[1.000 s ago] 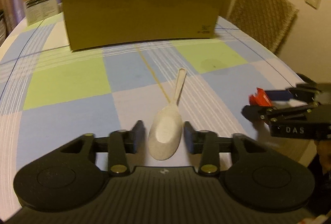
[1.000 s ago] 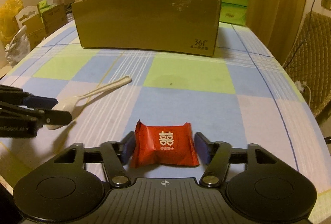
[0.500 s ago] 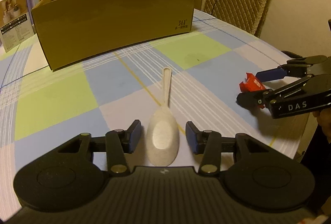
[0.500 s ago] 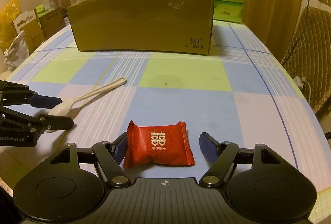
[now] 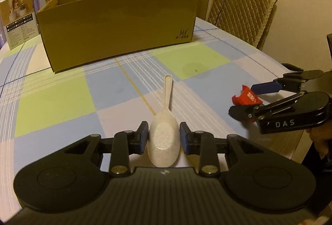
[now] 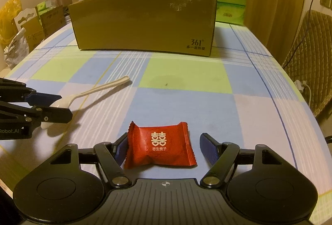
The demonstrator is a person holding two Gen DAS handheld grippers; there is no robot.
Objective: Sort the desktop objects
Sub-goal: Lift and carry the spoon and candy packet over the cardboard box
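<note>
1. The left gripper (image 5: 164, 137) has closed in on the bowl of the cream spoon (image 5: 164, 139) compared with 0.5 s ago. Its 2 blue pads now touch, or almost touch, the sides of the bowl, so I judge it is grasping the spoon. The spoon lies on the checked tablecloth (image 5: 51, 98), with its handle pointing far, toward the cardboard box (image 5: 118, 27).

2. The right gripper (image 6: 164, 148) has opened wider than 1 s ago. The red candy packet (image 6: 159, 144) lies between the fingers: the left pad is at its left edge, and the right pad stands clearly apart from it. So this gripper is released and is not holding the packet.

3. The box is well apart from both things, at the far side of the table, and it looks the same as before.

4. For the task, I think the spoon is nearly ready to be lifted to the box, while the packet still needs a proper grasp.
</note>
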